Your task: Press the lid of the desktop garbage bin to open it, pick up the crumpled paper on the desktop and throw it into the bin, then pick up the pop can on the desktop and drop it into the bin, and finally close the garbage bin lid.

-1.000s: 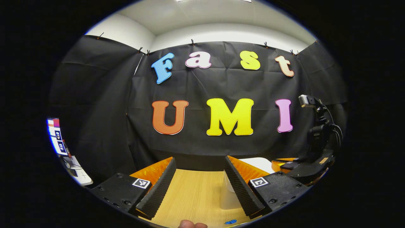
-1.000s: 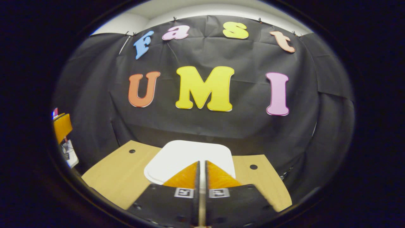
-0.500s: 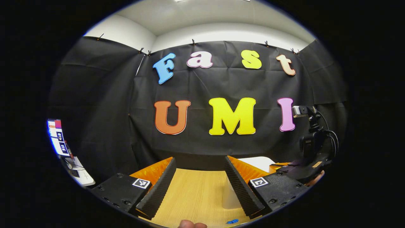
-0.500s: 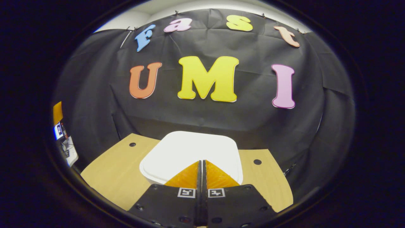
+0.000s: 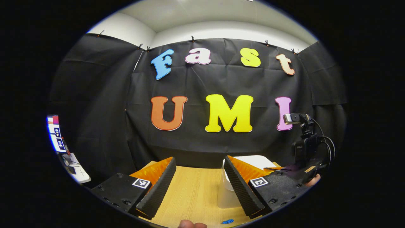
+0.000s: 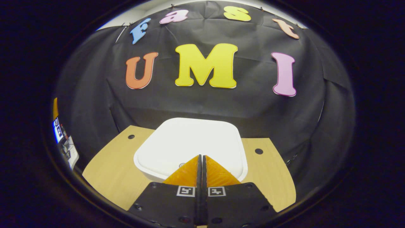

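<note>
So this was step one, I reckon: popping the bin lid. The right tongs (image 6: 200, 158) were clenched tight with nothing between them, tips poised right at the near edge of the white lid (image 6: 190, 139), where a small round mark sat. Couldn't tell if they were touching yet. Next move looked like a straight push down there. The bin (image 5: 253, 161) sat on the wooden counter (image 6: 110, 171), lid flat and closed, smooth with rounded corners. The left tongs (image 5: 199, 171) hung released above the counter, holding nothing.

White square bin (image 6: 190, 142), lid (image 6: 193, 136) closed, on desktop (image 6: 110, 171).
</note>
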Tool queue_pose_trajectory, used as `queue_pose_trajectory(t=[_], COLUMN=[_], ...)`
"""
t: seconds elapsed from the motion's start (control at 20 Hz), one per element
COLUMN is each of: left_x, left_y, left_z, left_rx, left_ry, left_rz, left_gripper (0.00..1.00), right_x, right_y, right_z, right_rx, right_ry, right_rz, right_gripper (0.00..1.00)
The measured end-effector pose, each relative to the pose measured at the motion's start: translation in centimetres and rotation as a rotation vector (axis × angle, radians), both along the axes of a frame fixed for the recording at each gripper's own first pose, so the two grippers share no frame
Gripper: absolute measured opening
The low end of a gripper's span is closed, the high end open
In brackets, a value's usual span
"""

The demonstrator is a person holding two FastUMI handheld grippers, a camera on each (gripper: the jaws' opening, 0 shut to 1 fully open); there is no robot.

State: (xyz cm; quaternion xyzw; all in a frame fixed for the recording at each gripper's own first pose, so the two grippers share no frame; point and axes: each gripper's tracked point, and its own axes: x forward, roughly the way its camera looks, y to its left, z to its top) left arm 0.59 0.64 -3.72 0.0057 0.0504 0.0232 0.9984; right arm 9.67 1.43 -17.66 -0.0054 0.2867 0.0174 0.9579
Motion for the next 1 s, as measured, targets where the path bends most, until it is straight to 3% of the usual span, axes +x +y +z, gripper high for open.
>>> queue_pose_trajectory(t=[0.15, 0.2, 0.25, 0.3, 0.4, 0.5, 0.6, 1.0], left_x=[0.2, 0.1, 0.0, 0.0, 0.2, 0.1, 0.0, -0.9], left_y=[0.1, 0.1, 0.0, 0.0, 0.0, -0.1, -0.3, -1.5], left_z=[-0.1, -0.5, -0.5, -0.4, -0.3, -0.4, -0.4, -1.2], left_rx=[-0.012, -0.019, -0.024, -0.023, -0.017, -0.023, -0.032, -0.031], left_ry=[0.003, 0.011, 0.013, 0.010, 0.005, 0.005, 0.012, 0.036], left_rz=[0.002, 0.002, 0.001, 0.002, 0.002, -0.006, -0.016, -0.055], left_gripper=[0.98, 0.98, 0.98, 0.98, 0.98, 0.98, 0.98, 0.98], right_x=[0.6, 0.6, 0.7, 0.9, 1.0, 1.1, 0.8, -2.4], right_y=[1.1, 1.2, 0.8, 0.5, -0.1, -0.5, -0.5, -1.1], right_z=[2.3, 3.5, 4.5, 5.7, 7.7, 9.7, 10.4, 12.6], right_rx=[0.038, 0.044, 0.025, 0.009, -0.002, 0.004, 0.012, 0.038], right_ry=[-0.024, -0.052, -0.089, -0.129, -0.191, -0.256, -0.285, -0.352], right_rz=[0.017, 0.016, 0.012, 0.014, 0.007, 0.002, 0.004, 0.015], right_gripper=[0.00, 0.06, 0.20, 0.46, 0.75, 0.94, 0.98, 0.96])
